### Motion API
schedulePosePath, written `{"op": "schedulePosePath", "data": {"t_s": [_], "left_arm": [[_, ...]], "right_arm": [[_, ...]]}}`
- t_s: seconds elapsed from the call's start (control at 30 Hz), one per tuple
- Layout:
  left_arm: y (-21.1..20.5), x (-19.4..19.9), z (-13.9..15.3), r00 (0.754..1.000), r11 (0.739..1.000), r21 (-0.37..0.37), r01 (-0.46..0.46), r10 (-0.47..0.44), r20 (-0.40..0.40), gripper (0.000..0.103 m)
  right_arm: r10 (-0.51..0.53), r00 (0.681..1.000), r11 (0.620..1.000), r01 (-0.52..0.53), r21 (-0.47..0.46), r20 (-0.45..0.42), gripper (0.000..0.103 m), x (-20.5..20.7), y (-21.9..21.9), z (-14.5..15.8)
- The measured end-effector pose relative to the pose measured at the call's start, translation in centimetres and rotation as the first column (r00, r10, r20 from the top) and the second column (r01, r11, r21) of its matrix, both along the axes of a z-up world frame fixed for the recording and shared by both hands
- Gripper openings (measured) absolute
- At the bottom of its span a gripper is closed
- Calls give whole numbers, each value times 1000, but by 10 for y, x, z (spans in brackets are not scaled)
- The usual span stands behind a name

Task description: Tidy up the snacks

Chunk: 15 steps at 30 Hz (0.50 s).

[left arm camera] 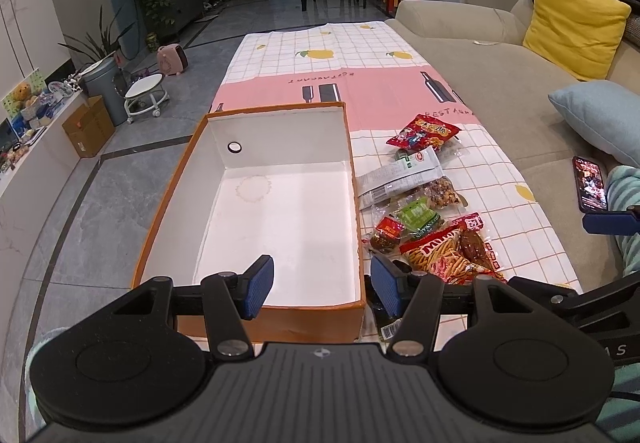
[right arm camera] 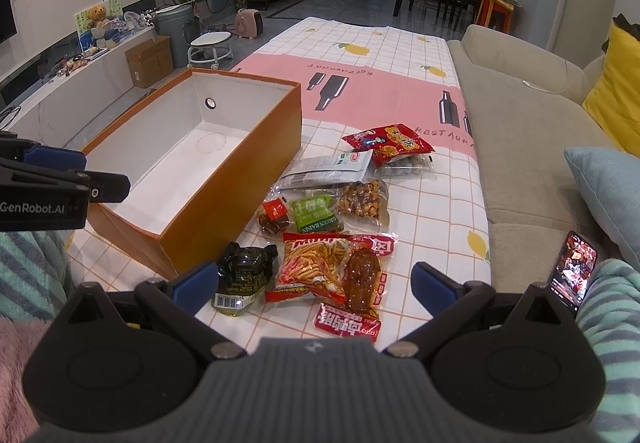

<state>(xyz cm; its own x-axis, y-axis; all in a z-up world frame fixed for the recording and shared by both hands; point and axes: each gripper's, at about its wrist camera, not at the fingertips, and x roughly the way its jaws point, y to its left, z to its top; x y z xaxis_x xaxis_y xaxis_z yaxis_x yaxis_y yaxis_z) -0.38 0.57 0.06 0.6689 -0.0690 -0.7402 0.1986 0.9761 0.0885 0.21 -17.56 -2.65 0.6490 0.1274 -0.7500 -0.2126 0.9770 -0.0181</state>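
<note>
- An orange box (right arm camera: pixel 224 199) with a white interior is seen open on the tablecloth (right arm camera: pixel 432 211); nothing lies inside it, only a faint ring mark on its floor.
- The box's long axis runs away from both cameras, with a round hole in its far end wall.
- The snacks are spread on the cloth just beside the box's right wall: a red packet (right arm camera: pixel 387 141) farthest, then a white pouch (right arm camera: pixel 326 169), a nut bag (right arm camera: pixel 362 199), a green raisin packet (right arm camera: pixel 316 214), a noodle-stick bag (right arm camera: pixel 316 263) and a dark green packet (right arm camera: pixel 242 275) nearest.
- The noodle-stick bag is laid with its long axis pointing roughly away from the right camera.
- The right gripper (right arm camera: pixel 316 285) is held with fingers wide apart, the noodle-stick bag and dark green packet lying between and below them.
- The left gripper (left arm camera: pixel 322 283) is held apart over the box's near right corner, empty.
</note>
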Motion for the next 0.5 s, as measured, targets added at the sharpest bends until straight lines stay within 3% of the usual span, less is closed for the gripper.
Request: {"op": "schedulePosePath", "data": {"t_s": [0.5], "left_arm": [[-3,1,3,1000,1000,5,14,-14,-12,66]], "right_arm": [[-1,1000,1000,0,-2,-6,99,0,0,-3]]}}
